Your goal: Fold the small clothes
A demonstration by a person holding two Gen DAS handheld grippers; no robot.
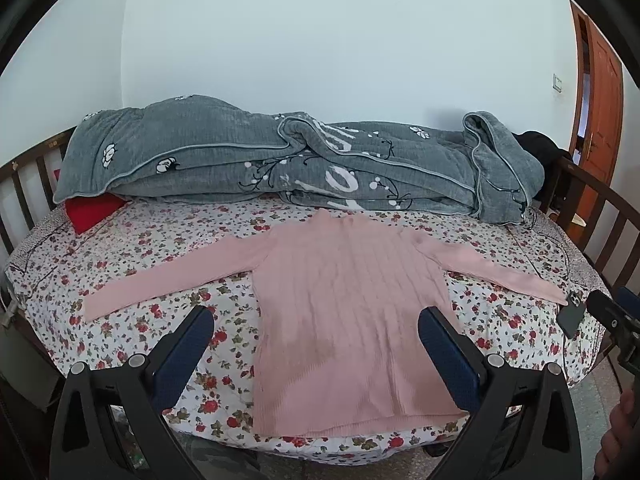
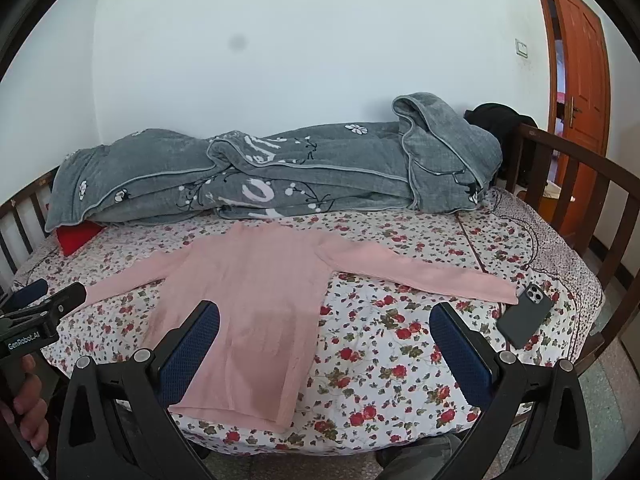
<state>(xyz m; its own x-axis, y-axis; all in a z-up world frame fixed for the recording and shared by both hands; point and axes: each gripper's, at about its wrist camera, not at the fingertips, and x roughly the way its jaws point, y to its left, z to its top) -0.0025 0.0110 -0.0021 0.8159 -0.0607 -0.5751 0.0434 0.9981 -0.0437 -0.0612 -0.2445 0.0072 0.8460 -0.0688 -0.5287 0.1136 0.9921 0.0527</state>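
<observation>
Left wrist view: one pink sweater [image 1: 344, 320] lies flat on the bed [image 1: 120, 264], both sleeves spread; one grey quilt [image 1: 280, 160] is heaped behind it, one red cushion [image 1: 92, 210] peeks out. The left tool [image 1: 316, 320] hangs released, holding nothing.

Right wrist view: the right tool [image 2: 325, 318] is released too — one phone [image 2: 526, 320] shows fully here, and "GenRobot.AI" reads on the other tool's body.

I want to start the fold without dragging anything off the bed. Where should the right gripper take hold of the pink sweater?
Probably the cuff of the pink sweater's right sleeve, approached from above. That sleeve lies flat and straight, ending beside the phone, so the open right gripper should stay clear of it.
</observation>
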